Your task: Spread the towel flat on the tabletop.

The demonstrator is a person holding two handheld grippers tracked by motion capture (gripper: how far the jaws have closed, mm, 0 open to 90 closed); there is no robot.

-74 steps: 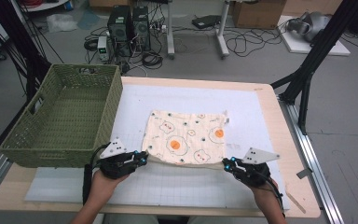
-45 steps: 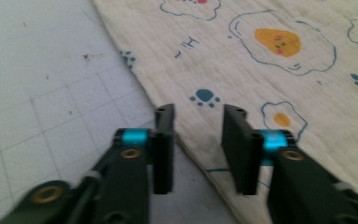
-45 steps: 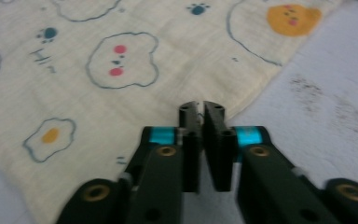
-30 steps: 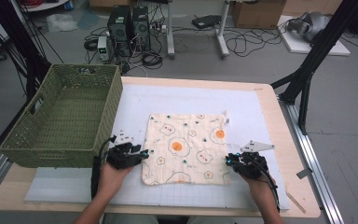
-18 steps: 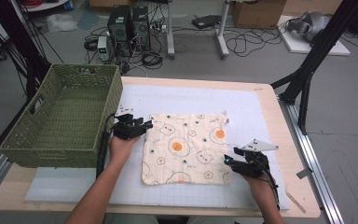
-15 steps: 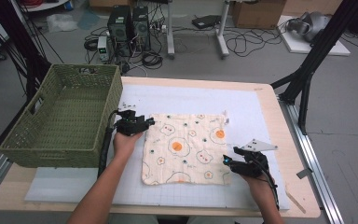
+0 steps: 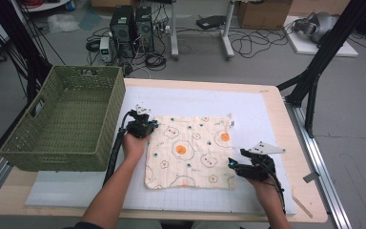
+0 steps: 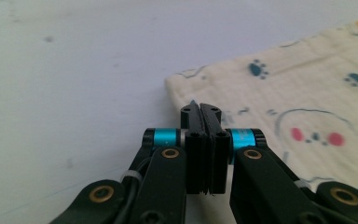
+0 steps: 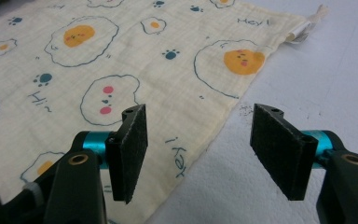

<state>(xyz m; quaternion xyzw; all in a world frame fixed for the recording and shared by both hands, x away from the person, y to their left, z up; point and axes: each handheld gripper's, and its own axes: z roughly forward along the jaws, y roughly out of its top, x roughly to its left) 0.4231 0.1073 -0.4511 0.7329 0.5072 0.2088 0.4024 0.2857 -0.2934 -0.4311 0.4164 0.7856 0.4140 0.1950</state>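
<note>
Where gridded, soft square cloth (image 7: 190, 151).

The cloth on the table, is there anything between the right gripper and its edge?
Nothing visible. The right gripper stands open at the cloth, whose near edge runs between its jaws, with bare white mat on the other side.

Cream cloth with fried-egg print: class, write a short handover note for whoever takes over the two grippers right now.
Left gripper: jaws shut, just closed, at the far left corner of the cream fried-egg-print cloth; whether the corner is pinched, I cannot tell.
Right gripper: jaws open, just widened, straddling the cloth's right edge near the front corner, nothing gripped.
Cloth lies flat on the white table mat. Green woven basket stands to its left, empty.
Done: cloth spread out flat.
Left: probably folding it, and perhaps putting it in the basket.
</note>
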